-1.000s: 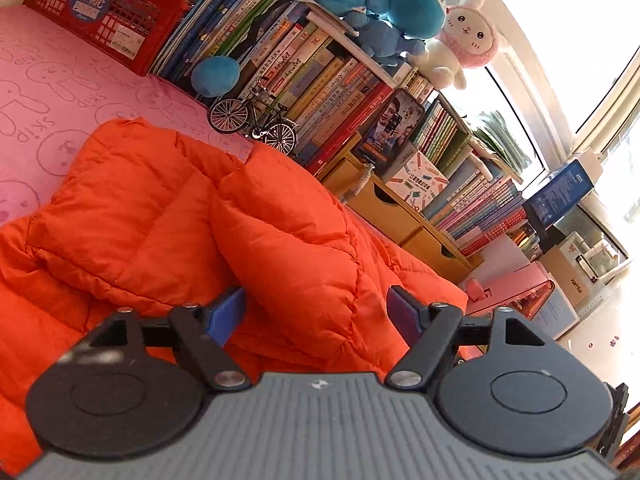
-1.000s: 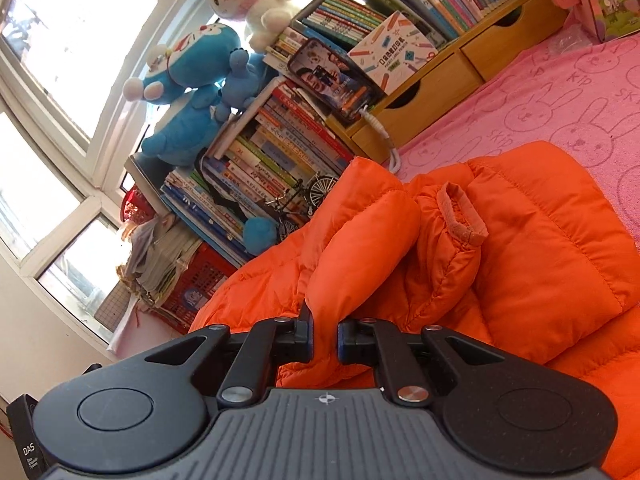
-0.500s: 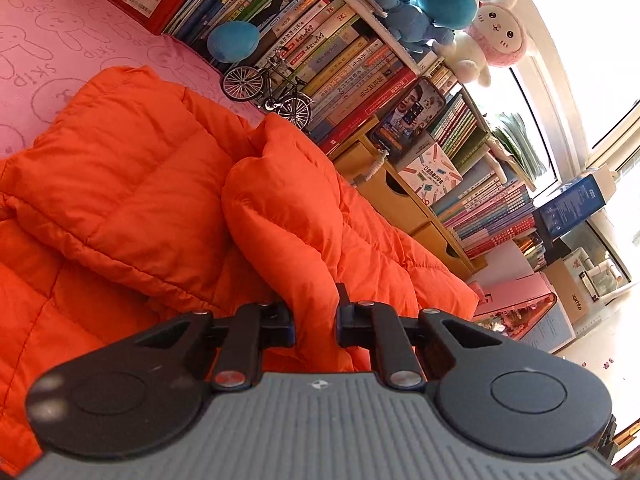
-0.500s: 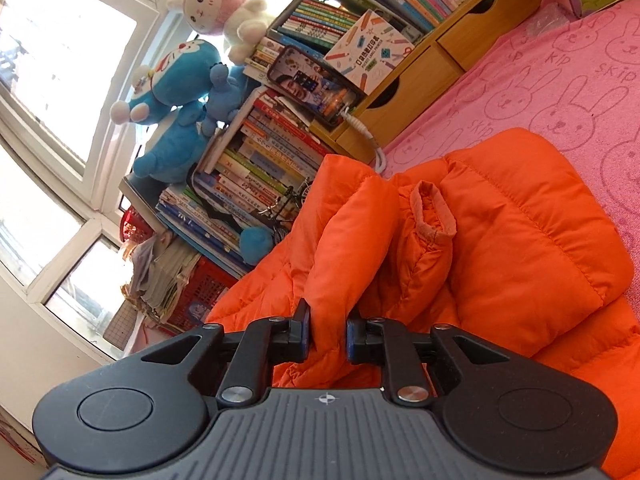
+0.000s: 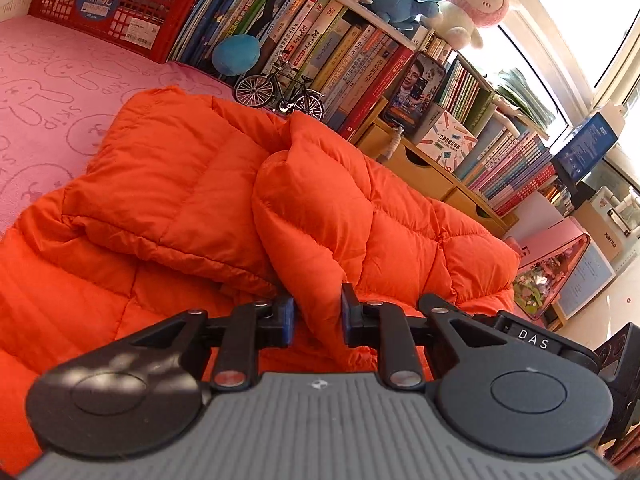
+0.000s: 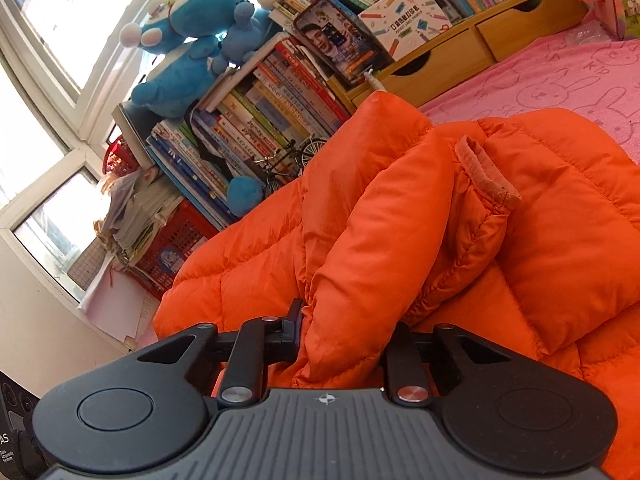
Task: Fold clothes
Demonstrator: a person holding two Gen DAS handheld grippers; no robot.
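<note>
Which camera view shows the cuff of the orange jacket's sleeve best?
The right wrist view: the ribbed cuff lies fully visible on top of the orange jacket, right of the raised fold. In the left wrist view, that fold hides the cuff; only quilted fabric shows.

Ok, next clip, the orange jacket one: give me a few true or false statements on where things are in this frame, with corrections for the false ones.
1. The orange puffer jacket lies on a pink cloth printed with rabbits. True.
2. A fold of jacket sits between the fingers of the left gripper. True.
3. The right gripper has nothing between its fingers. False: a ridge of jacket fabric runs between them.
4. A small model bicycle stands in front of the books. True.
5. The red crate sits on top of the wooden drawers. False: it stands on the pink cloth, at the other end of the books.
</note>
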